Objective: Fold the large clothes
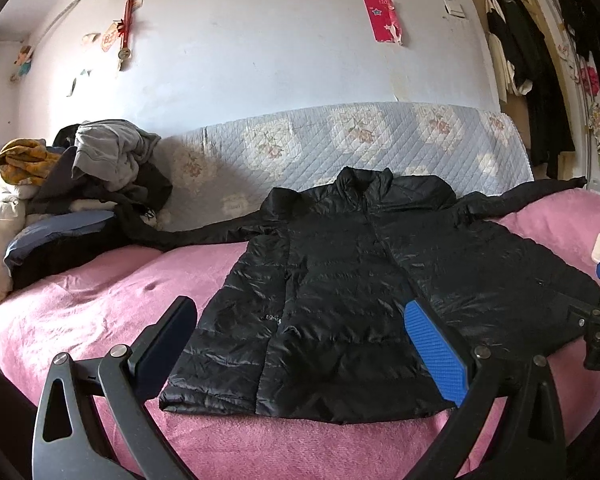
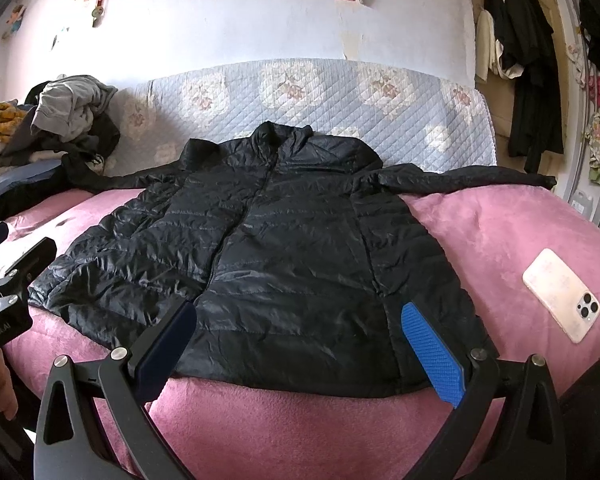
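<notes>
Left wrist view: black quilted puffer jacket (image 1: 360, 280) spread flat, front up, on a pink fleece blanket (image 1: 100, 312), collar toward the wall, hem toward the camera, both sleeves stretched out sideways. Left gripper (image 1: 300, 344) held above the hem with jaws wide apart, nothing between them; blue ribbed pad (image 1: 436, 352) over the jacket's lower right part, dark pad over the blanket just beside the left hem corner. Behind the jacket, a quilted floral cover (image 1: 340, 136) in pale blue against a white wall (image 1: 260, 40). Heap of loose clothes (image 1: 80, 176) at the far left, touching the left sleeve's end. Red paper height chart (image 1: 378, 0) on the wall, numerals 140 and 120 legible. Dark garments hanging (image 1: 540, 80) at a doorway on the right. Part of the right gripper at the right edge.

Right wrist view: same jacket (image 2: 268, 248) centred, flat, zipped. Right gripper (image 2: 300, 344) above the hem, jaws wide apart, holding nothing. Smartphone (image 2: 560, 296) with a pale case lying face down on the blanket (image 2: 480, 232), well apart from the jacket's right side. Left gripper's body (image 2: 4, 300) at the left edge, printing partly readable, ending in "Robot.AI". Clothes heap (image 2: 60, 120) at the upper left.
</notes>
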Demonstrator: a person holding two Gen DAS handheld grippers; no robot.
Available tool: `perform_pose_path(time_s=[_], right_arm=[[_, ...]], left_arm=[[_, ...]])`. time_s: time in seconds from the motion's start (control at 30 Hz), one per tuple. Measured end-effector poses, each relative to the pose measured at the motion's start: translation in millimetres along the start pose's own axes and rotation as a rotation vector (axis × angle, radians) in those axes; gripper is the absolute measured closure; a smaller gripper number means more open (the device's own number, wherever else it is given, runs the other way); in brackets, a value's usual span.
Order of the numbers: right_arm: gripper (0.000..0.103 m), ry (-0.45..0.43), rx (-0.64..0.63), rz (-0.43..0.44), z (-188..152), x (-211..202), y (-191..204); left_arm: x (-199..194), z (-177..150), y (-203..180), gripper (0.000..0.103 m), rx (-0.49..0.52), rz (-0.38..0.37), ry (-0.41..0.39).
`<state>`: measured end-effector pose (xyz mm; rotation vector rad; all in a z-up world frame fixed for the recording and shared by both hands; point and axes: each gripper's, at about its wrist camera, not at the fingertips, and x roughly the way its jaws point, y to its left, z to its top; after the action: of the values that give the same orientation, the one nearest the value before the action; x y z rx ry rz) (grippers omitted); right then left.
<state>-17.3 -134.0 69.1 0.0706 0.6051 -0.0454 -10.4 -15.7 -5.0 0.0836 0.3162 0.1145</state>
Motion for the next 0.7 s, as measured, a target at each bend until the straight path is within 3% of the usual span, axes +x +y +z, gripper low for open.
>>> perform_pose_path(time_s=[0.7], right_arm=[[0.000, 0.061, -0.002, 0.048, -2.5, 7.7, 0.0]], left_arm=[[11.6, -3.2, 6.3, 0.000, -0.042, -0.074, 0.111]])
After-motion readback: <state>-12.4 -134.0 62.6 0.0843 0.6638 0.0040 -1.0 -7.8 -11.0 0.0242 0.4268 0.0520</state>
